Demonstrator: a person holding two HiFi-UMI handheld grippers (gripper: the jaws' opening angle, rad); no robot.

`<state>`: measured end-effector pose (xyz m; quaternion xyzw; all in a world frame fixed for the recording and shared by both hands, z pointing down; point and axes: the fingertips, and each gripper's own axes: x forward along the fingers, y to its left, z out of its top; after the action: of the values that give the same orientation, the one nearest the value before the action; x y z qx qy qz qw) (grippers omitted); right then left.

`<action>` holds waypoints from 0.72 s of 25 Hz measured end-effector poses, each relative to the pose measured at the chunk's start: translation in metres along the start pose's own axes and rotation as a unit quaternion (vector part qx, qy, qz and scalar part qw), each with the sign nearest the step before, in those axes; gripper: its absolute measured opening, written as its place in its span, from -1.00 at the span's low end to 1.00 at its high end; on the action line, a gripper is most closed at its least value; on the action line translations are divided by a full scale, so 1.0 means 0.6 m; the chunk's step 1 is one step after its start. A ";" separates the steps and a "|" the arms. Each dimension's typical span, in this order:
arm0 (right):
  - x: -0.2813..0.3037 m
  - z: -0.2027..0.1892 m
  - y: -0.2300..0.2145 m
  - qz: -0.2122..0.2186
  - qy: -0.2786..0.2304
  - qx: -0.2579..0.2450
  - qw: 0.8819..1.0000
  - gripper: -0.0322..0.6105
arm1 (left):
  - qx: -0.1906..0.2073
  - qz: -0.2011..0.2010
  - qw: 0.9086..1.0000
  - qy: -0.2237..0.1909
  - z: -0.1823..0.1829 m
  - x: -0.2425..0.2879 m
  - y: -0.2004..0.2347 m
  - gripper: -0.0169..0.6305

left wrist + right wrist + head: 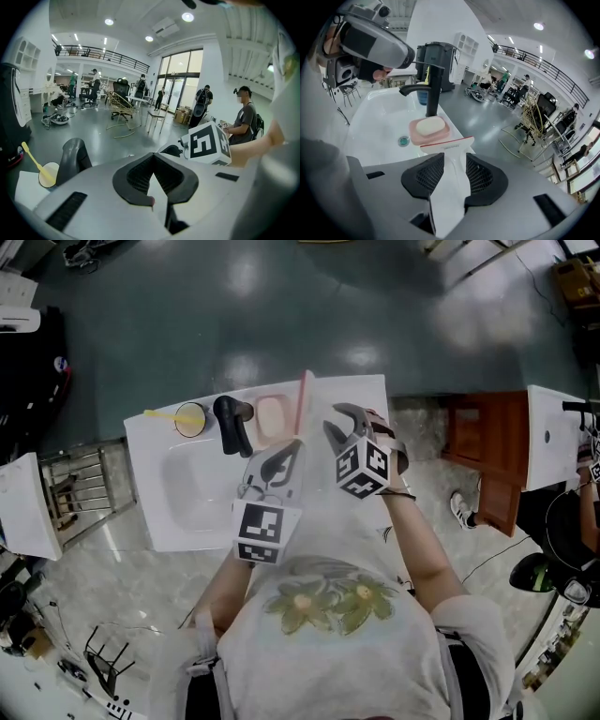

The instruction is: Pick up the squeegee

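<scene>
Your right gripper (453, 157) is clamped on the white handle of the squeegee (447, 145), with the red-edged blade sticking out past the jaws and hanging just beside the pink soap dish (437, 137), near the black faucet (431, 89) at the back of the white sink (375, 117). I can't tell whether the blade has cleared the counter yet. The main risk is the grip itself. The handle looks smooth and tapered, and the pads hold it on a narrow stretch, so a quick lift or a twist of your wrist could let the wide blade swing or slide out. The blade is also close enough to the soap dish that a sideways move could catch its rim and push it towards the basin, and a forward move could knock the faucet. Your left gripper (154, 157) is closed with nothing between its jaws. From the head view it sits right next to the blade, so it could bump the squeegee as you raise it.
</scene>
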<state>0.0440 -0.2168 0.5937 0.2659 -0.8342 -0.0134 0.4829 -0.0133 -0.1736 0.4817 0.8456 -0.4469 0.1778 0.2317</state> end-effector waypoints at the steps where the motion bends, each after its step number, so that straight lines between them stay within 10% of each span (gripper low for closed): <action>1: 0.004 -0.004 0.000 0.000 0.006 -0.006 1.000 -0.52 | 0.000 0.000 1.000 0.001 -0.001 0.002 0.001 -0.92; 18: 0.057 -0.035 0.000 0.032 0.057 -0.068 0.996 -0.51 | -0.008 0.004 1.000 0.016 -0.014 0.007 0.020 -0.92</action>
<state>0.0475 -0.2276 0.6324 0.2064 -0.8107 -0.0394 0.5465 -0.0217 -0.1779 0.4937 0.8387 -0.4482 0.1890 0.2449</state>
